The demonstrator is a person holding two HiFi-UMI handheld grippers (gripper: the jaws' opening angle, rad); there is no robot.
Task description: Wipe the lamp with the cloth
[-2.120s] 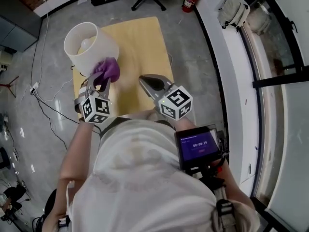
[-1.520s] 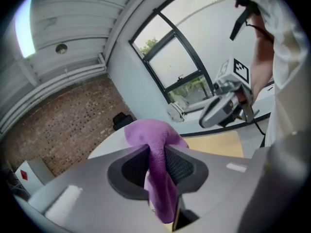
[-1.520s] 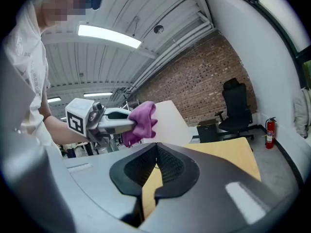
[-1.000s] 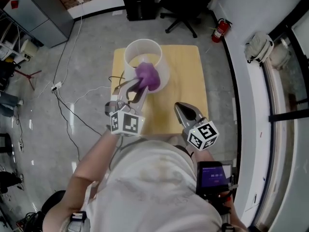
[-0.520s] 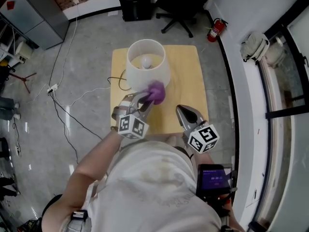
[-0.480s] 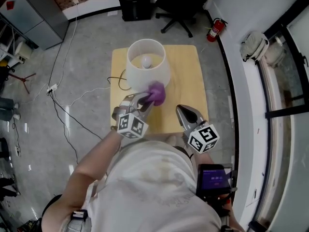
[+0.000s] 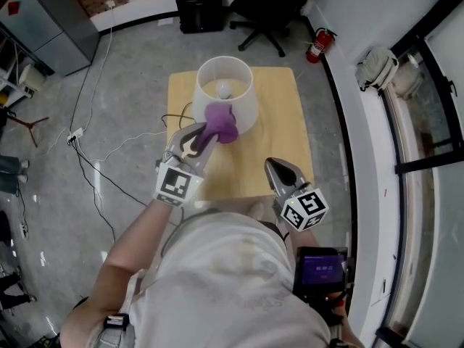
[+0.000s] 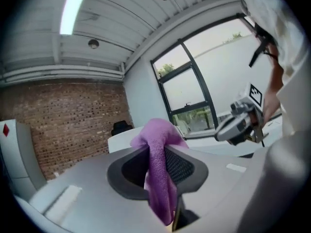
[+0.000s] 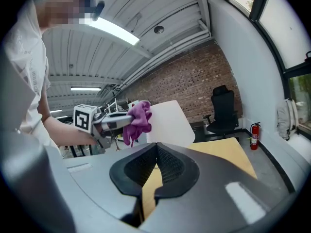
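The lamp's white shade (image 7: 239,106) stands on the wooden table (image 7: 279,133), with its bulb (image 7: 225,88) showing through the open top. My left gripper (image 7: 209,129) is shut on the purple cloth (image 7: 220,120) and holds it against the shade's near side. In the left gripper view the cloth (image 8: 156,139) bunches over the jaws and hangs down between them (image 8: 158,154), with the shade (image 8: 119,140) behind. My right gripper (image 7: 278,170) hovers over the table's near edge, apart from the lamp, with its jaws (image 9: 156,152) shut on nothing.
A black cable (image 7: 174,119) runs off the table's left side to the floor. A black office chair (image 7: 264,6) and a red fire extinguisher (image 7: 315,46) stand beyond the table. A curved white ledge (image 7: 341,129) runs along the right.
The left gripper took the cloth down to the shade's lower right edge, then back up and left across its near side. The right gripper has stayed about where it was.
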